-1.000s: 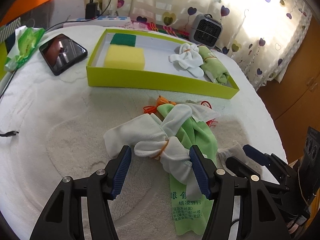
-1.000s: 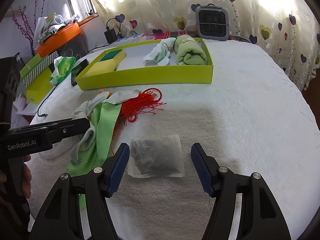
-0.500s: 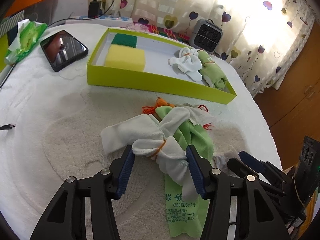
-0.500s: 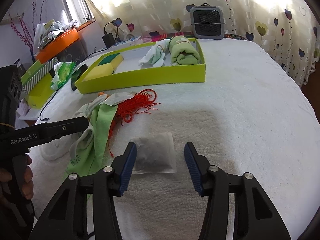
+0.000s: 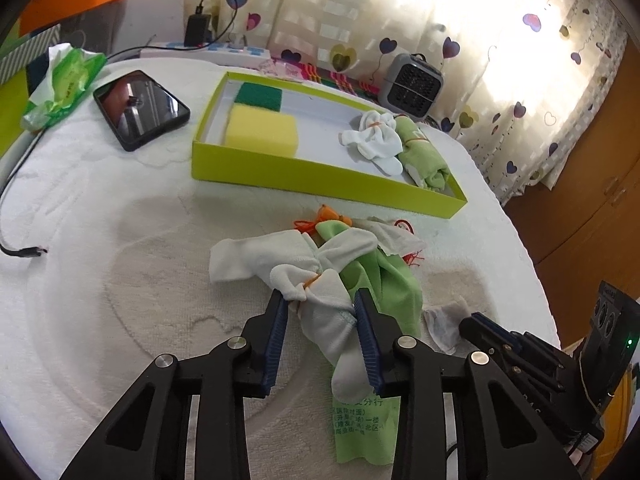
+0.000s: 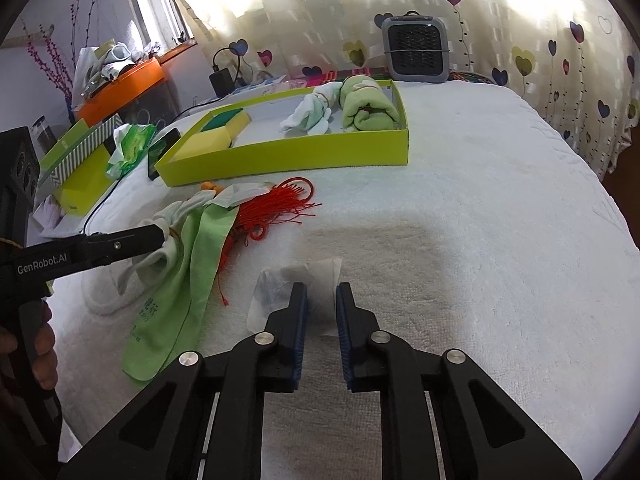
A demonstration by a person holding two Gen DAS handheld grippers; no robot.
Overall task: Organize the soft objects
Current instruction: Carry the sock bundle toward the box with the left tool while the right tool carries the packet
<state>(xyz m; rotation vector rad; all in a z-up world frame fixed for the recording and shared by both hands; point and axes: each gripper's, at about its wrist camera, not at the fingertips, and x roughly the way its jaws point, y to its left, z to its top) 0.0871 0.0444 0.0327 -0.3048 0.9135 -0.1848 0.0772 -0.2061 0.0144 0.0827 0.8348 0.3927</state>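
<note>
black hand-held gripper (image 5: pixel 321 304), blue pads (image 5: pixel 276 336)

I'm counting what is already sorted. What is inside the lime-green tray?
The lime-green tray holds a yellow sponge, a green sponge, a tied white cloth bundle and a rolled green cloth. Anything beneath these is hidden.

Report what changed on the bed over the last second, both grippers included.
Both grippers have just been closing. The left gripper now pinches the white sock bundle; the right gripper has shut on the small sachet, crumpling it. Neither hand visibly travelled. The green cloth, red tassel and green tray with its contents lie as before.
</note>
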